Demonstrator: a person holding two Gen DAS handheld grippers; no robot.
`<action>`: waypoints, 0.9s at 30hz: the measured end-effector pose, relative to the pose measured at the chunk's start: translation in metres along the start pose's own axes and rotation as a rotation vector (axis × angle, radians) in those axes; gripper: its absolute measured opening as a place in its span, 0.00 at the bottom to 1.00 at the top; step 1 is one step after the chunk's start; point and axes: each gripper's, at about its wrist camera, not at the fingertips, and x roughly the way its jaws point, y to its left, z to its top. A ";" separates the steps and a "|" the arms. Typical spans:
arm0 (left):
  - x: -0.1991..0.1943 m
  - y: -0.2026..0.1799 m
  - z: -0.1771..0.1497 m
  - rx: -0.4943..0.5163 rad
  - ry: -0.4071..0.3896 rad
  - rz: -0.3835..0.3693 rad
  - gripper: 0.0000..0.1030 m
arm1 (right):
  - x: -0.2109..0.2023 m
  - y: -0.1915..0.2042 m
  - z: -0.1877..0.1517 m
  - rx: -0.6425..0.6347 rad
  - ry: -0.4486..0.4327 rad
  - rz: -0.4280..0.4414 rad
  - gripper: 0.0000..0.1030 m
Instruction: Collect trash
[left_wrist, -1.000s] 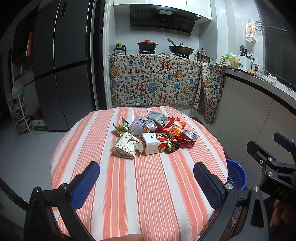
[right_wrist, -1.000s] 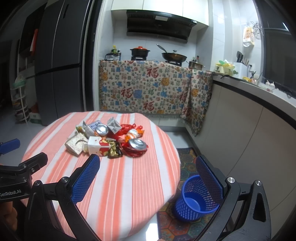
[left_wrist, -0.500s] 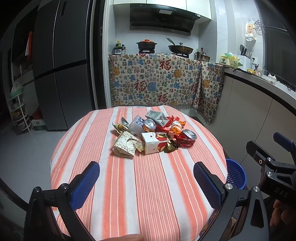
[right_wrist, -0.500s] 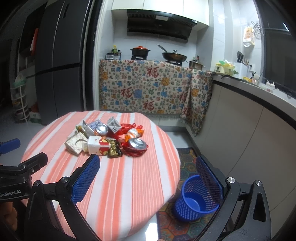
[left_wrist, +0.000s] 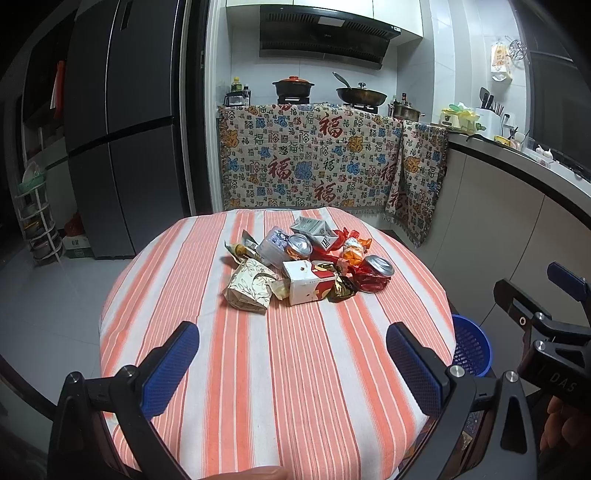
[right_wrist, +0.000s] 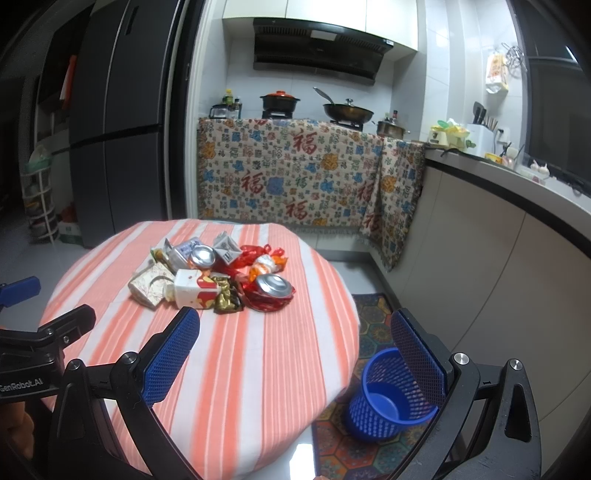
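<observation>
My left gripper (left_wrist: 291, 352): spread wide and holding nothing, its blue pads hanging over the near edge of the table.
My right gripper (right_wrist: 295, 350): also spread wide and holding nothing, one pad over the table's near right part, the other over the floor by the basket.
Each other: the right gripper shows at the far right of my left view, and the left one at the far left of my right view, both apart from the trash.
Table (left_wrist: 258, 369): round, covered by a cloth in orange and white stripes, bare on its near half.
Trash pile (left_wrist: 310, 266): heaped together at the middle of the table, well beyond both sets of pads.
In the pile: a crushed red can (left_wrist: 373, 273) on the right, a white and red carton (left_wrist: 308, 282) in front, a crumpled patterned paper bag (left_wrist: 251, 288) on the left, a second can (left_wrist: 299, 245) behind, with wrappers among them.
Basket (right_wrist: 388, 398): blue mesh, upright on the floor, just right of the table, on a patterned mat (right_wrist: 369, 317).
Room: a kitchen, with a dark fridge (left_wrist: 129, 129) far left.
Far wall: a counter draped in a patterned cloth (left_wrist: 314, 158), with a pot and a pan on the stove above it and a hood over them.
Right side: a long pale counter (right_wrist: 498, 236) running near to far.
</observation>
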 end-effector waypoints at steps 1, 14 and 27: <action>0.000 0.000 0.000 0.000 0.000 0.000 1.00 | 0.000 0.000 0.000 0.001 0.003 -0.002 1.00; 0.001 0.001 -0.003 -0.003 0.011 -0.002 1.00 | 0.000 -0.003 -0.002 0.000 0.007 -0.002 1.00; 0.008 0.005 0.002 -0.007 0.037 -0.004 1.00 | 0.002 -0.007 -0.009 0.000 0.016 0.004 1.00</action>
